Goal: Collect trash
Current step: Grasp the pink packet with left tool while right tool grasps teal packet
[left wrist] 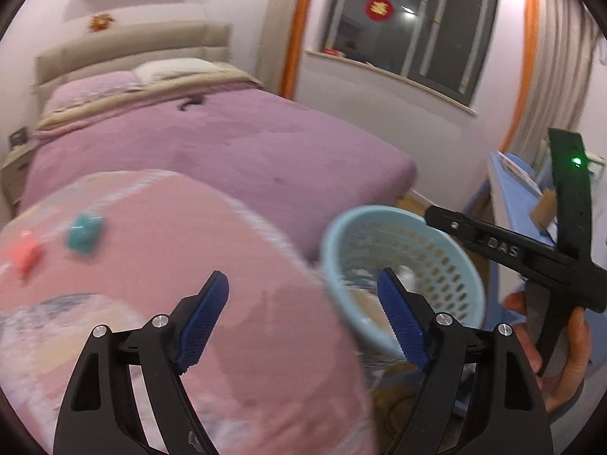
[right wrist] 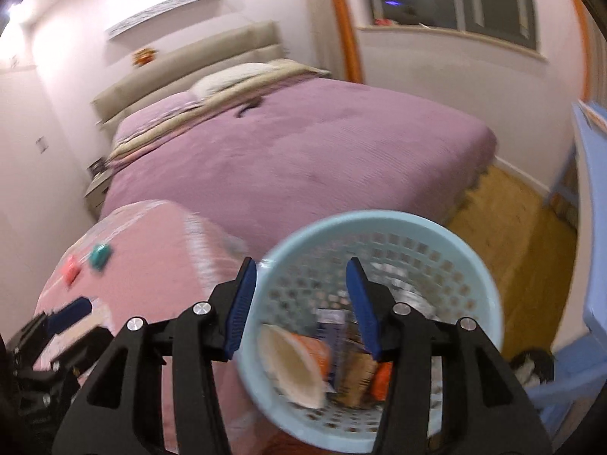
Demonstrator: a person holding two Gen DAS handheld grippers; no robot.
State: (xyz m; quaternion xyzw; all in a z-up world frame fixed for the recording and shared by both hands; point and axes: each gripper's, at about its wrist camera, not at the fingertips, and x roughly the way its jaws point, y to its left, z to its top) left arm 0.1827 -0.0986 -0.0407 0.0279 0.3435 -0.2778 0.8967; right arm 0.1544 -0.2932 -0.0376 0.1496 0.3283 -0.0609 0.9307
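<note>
A light blue perforated basket [right wrist: 474, 265] stands on the floor beside a round pink table [right wrist: 159, 235]. In it lie an orange and white paper cup [right wrist: 299, 364] and several wrappers [right wrist: 356, 375]. My right gripper [right wrist: 300, 265] hangs open over the basket's near-left rim, nothing between its blue pads. My left gripper [left wrist: 302, 273] is open too, over the table's [left wrist: 189, 227] right edge, with the basket [left wrist: 402, 265] just to its right. A small teal thing [left wrist: 85, 233] and a small pink thing [left wrist: 24, 252] lie on the table's far left. A hand [left wrist: 561, 349] holds the right tool.
A bed with a purple cover [left wrist: 235, 144] fills the room behind the table. Blue furniture [right wrist: 592, 189] stands at the right over a wooden floor [right wrist: 512, 220]. A nightstand [left wrist: 15, 163] sits at the bed's left, and a window [left wrist: 409, 26] is in the far wall.
</note>
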